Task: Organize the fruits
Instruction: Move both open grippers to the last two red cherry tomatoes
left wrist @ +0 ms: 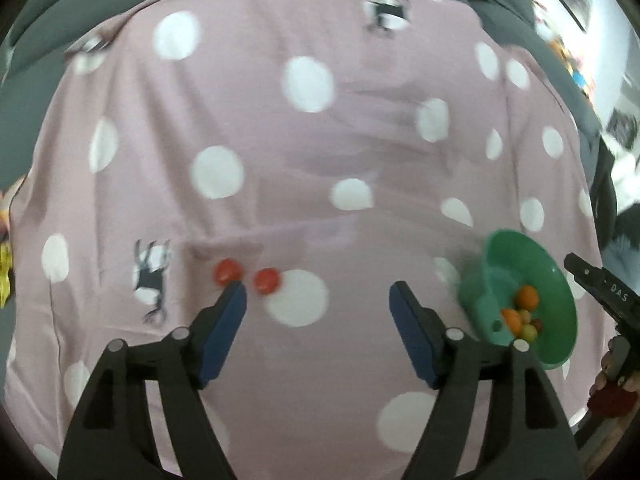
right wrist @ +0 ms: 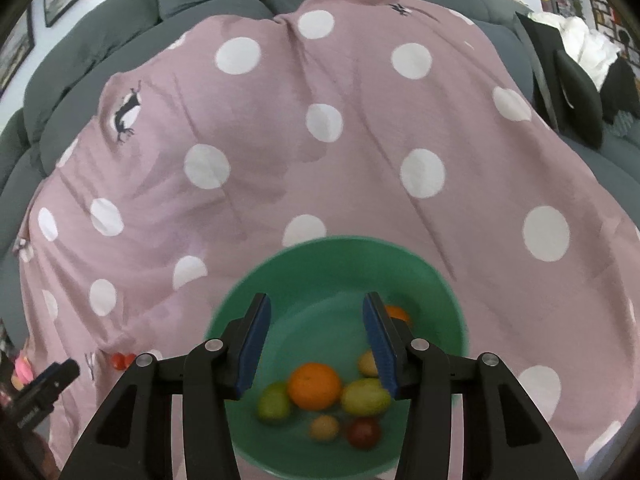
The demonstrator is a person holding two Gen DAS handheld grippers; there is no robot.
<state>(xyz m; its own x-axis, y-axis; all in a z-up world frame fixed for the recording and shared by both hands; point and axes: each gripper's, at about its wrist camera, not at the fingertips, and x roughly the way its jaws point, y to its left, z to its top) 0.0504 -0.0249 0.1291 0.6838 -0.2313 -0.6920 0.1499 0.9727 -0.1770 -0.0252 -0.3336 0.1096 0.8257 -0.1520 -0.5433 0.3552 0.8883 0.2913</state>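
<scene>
Two small red fruits (left wrist: pixel 228 272) (left wrist: pixel 267 280) lie side by side on the pink dotted cloth (left wrist: pixel 304 168). My left gripper (left wrist: pixel 318 292) is open just short of them, and its left fingertip (left wrist: pixel 236 292) is close to the left fruit. Nothing is between its fingers. A green bowl (right wrist: pixel 336 256) holds several fruits, among them an orange (right wrist: pixel 314 386), two yellow-green ones and a dark red one (right wrist: pixel 363 432). Open and empty, my right gripper (right wrist: pixel 316 304) hovers over the bowl. The bowl (left wrist: pixel 560 280) also shows at the right of the left wrist view.
The cloth (right wrist: pixel 360 160) covers a grey sofa (right wrist: pixel 100 48) whose cushions rise behind and to both sides. A dark cushion (right wrist: pixel 576 96) and white fabric (right wrist: pixel 588 48) lie at the far right. The two red fruits (right wrist: pixel 123 360) lie left of the bowl.
</scene>
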